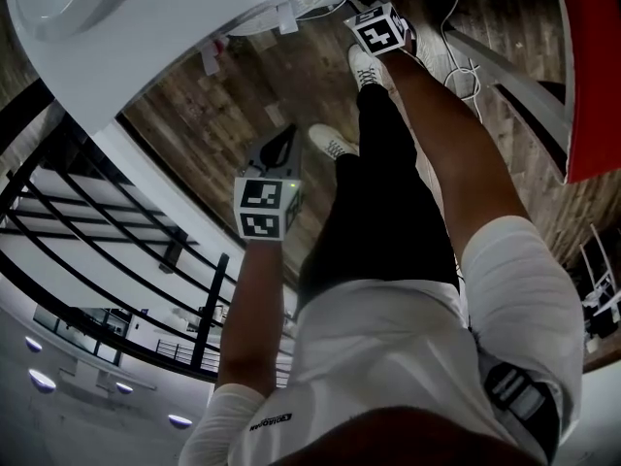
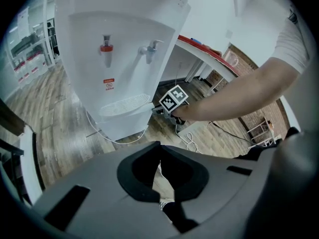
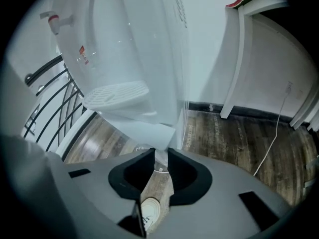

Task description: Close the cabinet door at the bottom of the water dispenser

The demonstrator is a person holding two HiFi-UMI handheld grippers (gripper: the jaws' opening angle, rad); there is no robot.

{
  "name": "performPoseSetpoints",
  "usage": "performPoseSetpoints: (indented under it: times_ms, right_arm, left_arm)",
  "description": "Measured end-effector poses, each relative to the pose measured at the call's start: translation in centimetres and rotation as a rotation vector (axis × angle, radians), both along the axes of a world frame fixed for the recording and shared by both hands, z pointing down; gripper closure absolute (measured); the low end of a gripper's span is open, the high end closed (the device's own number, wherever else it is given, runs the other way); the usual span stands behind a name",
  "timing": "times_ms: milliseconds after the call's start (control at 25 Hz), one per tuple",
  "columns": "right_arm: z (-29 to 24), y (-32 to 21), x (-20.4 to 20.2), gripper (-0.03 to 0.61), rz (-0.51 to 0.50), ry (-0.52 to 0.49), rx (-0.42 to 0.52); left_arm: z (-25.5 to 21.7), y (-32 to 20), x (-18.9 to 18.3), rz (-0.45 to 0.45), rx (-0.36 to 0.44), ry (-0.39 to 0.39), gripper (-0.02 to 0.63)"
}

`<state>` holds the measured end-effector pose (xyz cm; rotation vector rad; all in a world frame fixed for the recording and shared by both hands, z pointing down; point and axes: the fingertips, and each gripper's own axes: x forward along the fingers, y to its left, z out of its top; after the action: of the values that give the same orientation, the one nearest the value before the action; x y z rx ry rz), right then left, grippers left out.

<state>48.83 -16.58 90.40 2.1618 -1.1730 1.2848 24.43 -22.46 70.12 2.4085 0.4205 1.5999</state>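
The white water dispenser (image 2: 119, 49), with a red tap and a white tap over a drip tray, stands on the wood floor. Down at its base, the white cabinet door (image 3: 149, 133) reaches into the narrow gap between my right gripper's (image 3: 161, 153) jaws, which look shut on its edge. The right gripper's marker cube (image 1: 378, 29) sits low beside the dispenser (image 1: 146, 27), and the left gripper view also catches that cube (image 2: 173, 99). My left gripper (image 2: 159, 146) hangs back in the air, jaw tips touching, with nothing held; its cube (image 1: 264, 207) is mid-frame.
A black railing (image 1: 97, 221) runs to the left of the dispenser. A red-topped table (image 1: 582, 76) with white legs (image 3: 239, 59) stands to the right. A white cable (image 1: 464, 66) lies on the floor. The person's shoes (image 1: 333, 142) are planted before the dispenser.
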Motion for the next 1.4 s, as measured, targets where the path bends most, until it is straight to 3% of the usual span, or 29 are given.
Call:
performPoseSetpoints:
  times_ms: [560,760,1000,1400]
  right_arm:
    - [-0.2,-1.4,3.9,0.492,-0.007,0.036,-0.004]
    - [-0.2,-1.1,3.2,0.492,0.054,0.004,0.012]
    - [-1.3,-1.0,2.3,0.494,0.039,0.009,-0.001]
    - [-7.3,-0.2,-0.4,0.500,0.044,0.050,0.008]
  left_arm:
    - [0.6,-0.7,0.3,-0.019,0.001,0.005,0.614]
    - [0.4,-0.8,0.3,-0.033,-0.004,0.013,0.614]
    - [-0.4,-1.1,0.4,-0.041,-0.003,0.039,0.614]
    - [-4.1,-1.2,-1.9,-0.015,0.020,0.124,0.614]
